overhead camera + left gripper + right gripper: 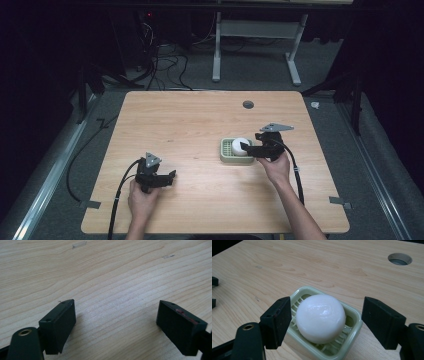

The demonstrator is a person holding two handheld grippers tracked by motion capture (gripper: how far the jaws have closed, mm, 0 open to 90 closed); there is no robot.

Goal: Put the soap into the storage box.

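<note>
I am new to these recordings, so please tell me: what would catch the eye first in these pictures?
First, the white soap, round and glossy, lying in a pale green dish right of the table's middle. The right gripper stands open on either side of it, not touching it. The left gripper rests open over bare wood near the front left.

Overhead view; two close tabletop [200,125] views

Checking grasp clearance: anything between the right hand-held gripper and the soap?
Nothing visible. The right hand-held gripper is open, jaws on either side of the white soap, a gap on each side. The soap sits in the green dish; the left jaw reaches over the dish's rim.
</note>
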